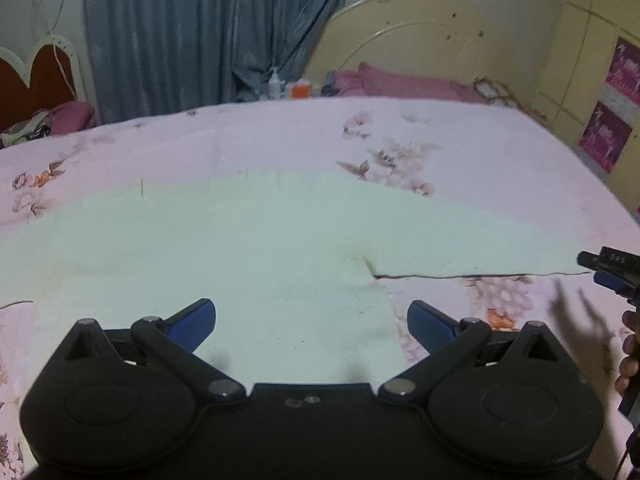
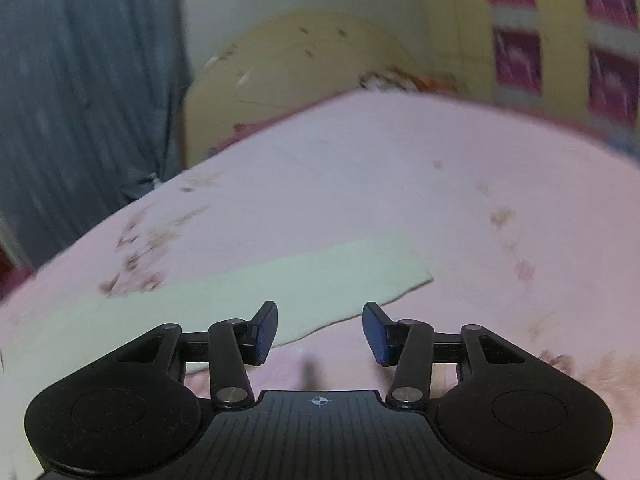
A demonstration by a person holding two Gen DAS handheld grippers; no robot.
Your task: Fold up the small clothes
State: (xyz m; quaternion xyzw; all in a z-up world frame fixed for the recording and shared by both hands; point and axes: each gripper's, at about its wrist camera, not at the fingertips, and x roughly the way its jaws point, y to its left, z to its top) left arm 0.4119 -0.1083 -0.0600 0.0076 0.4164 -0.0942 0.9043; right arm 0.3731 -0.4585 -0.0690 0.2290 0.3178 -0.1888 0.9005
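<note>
A pale mint garment point(image 1: 240, 240) lies spread flat on the pink floral bedsheet point(image 1: 460, 128), and everything else sits around it. The left gripper point(image 1: 311, 322) hovers over the garment's near part with its blue-padded fingers point(image 1: 194, 322) spread wide, nothing between them. Off the garment's right edge, in the left wrist view, the right gripper point(image 1: 604, 276) enters the frame with part of a hand point(image 1: 630, 354) behind it; small pale characters on its black body are too blurred to read with certainty. From its own camera the right gripper point(image 2: 320, 330) hangs just short of the garment's near right corner point(image 2: 400, 276), its fingers point(image 2: 266, 332) partly apart with only sheet showing in the gap, touching no cloth. Beyond the garment stands a cream headboard point(image 1: 412, 40) with a pink pillow point(image 1: 400, 82) at its foot, a grey-blue curtain point(image 1: 192, 28) to its left. Right of the garment, magenta posters point(image 1: 622, 70) cover yellow cabinet doors point(image 1: 576, 48); their lettering cannot be read.
</note>
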